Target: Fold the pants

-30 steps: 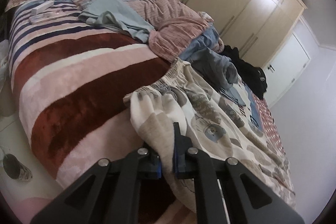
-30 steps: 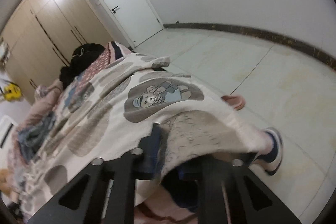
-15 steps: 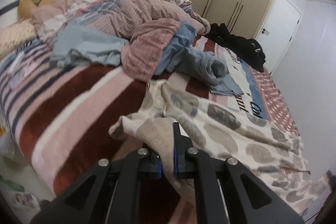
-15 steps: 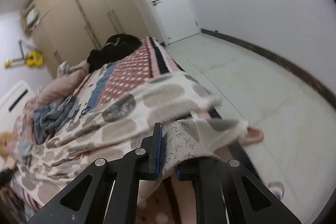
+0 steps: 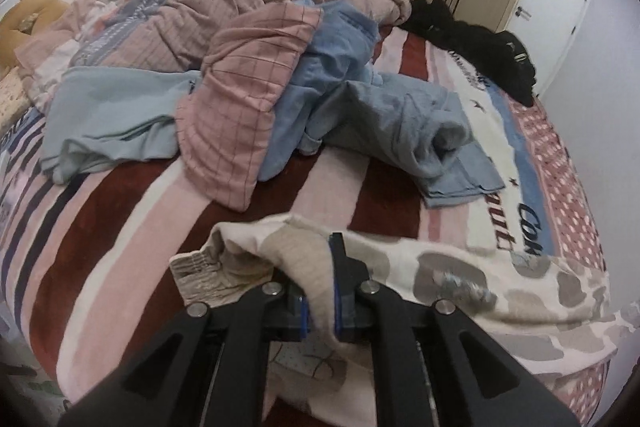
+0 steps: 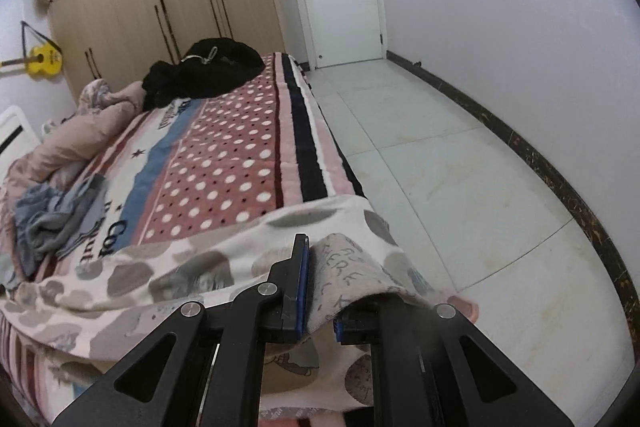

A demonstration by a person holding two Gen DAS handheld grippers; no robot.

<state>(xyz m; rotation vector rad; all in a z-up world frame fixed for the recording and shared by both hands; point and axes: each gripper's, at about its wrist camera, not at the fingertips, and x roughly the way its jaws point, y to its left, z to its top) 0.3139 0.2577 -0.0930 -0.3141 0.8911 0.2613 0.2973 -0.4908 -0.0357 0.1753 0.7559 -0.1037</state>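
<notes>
since the earlier frames the pants (image 5: 460,279) are being lowered flat along the bed edge at lower frame. left gripper (image 5: 320,301) and right gripper (image 6: 318,303) are being kept clamped on fabric; even tension should be held, clear of the blue clothes (image 5: 384,115).

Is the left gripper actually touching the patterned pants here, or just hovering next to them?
Touching. In the left wrist view the left gripper has both fingers closed on a fold of the patterned pants, near the elastic waistband, with cloth filling the space between the blue pads.
</notes>
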